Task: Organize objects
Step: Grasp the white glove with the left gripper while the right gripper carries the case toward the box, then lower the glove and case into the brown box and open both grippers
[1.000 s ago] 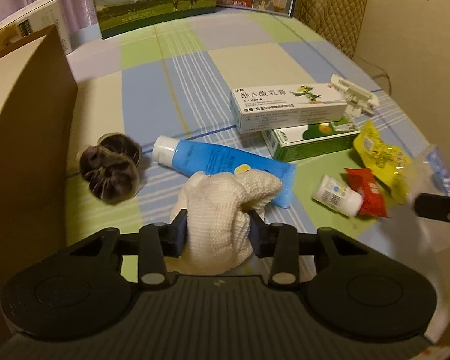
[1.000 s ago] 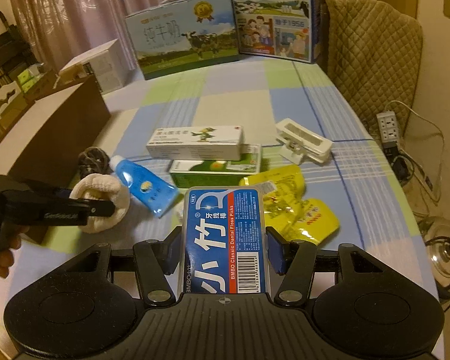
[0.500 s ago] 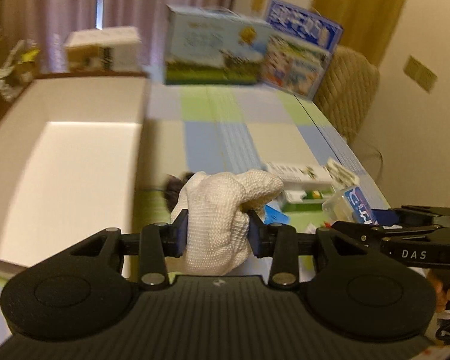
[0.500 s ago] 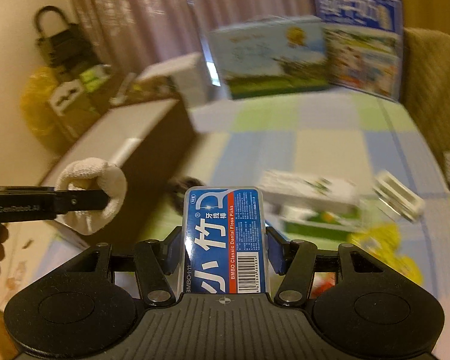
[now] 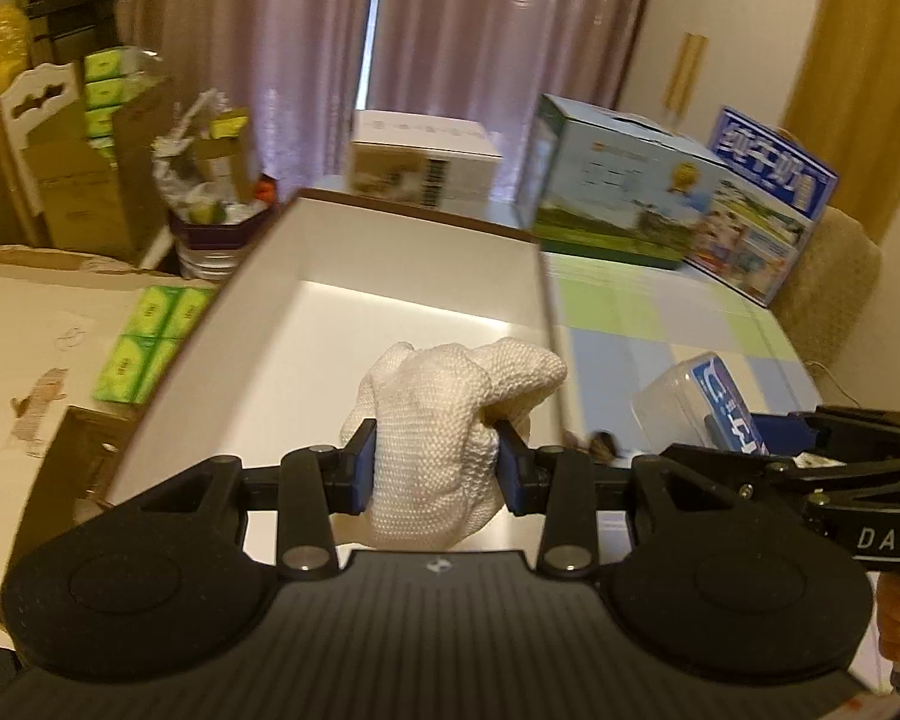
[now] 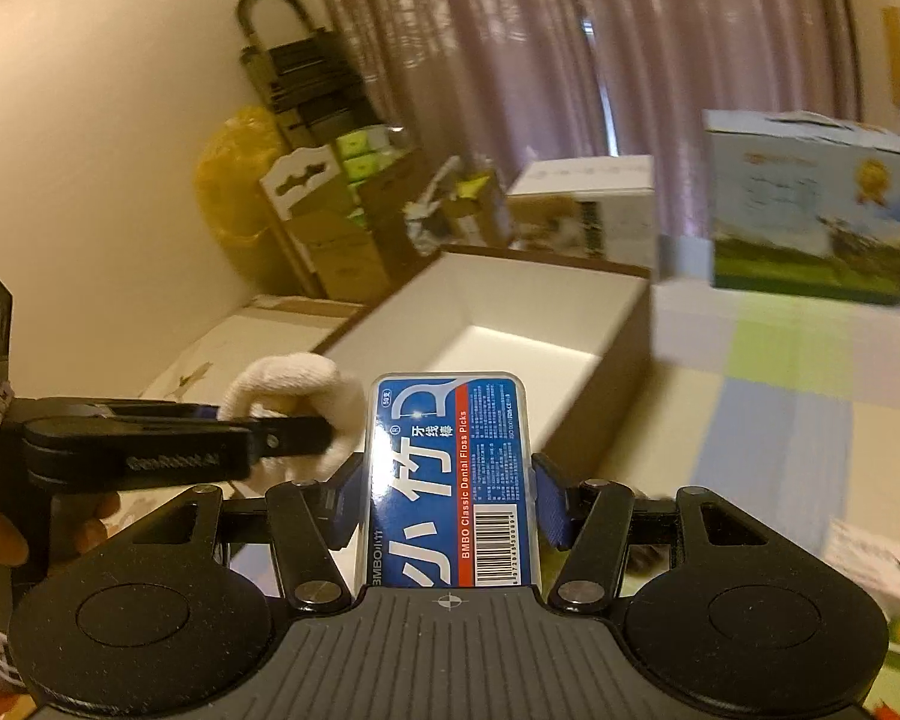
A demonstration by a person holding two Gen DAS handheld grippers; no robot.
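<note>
- Two claws are each carrying a load toward the open box (image 5: 306,324), and both should be travelling well clear of its rim before letting go
- The left gripper (image 5: 437,471) is clamping the white knitted cloth (image 5: 444,414), which is bulging forward out of its pads and hanging over the box's near right corner
- The right gripper (image 6: 447,495) is squeezing the blue floss-pick case (image 6: 450,480) upright, just right of the cloth, near the box's right wall, the checked tablecloth (image 6: 810,372) stretching farther right
</note>
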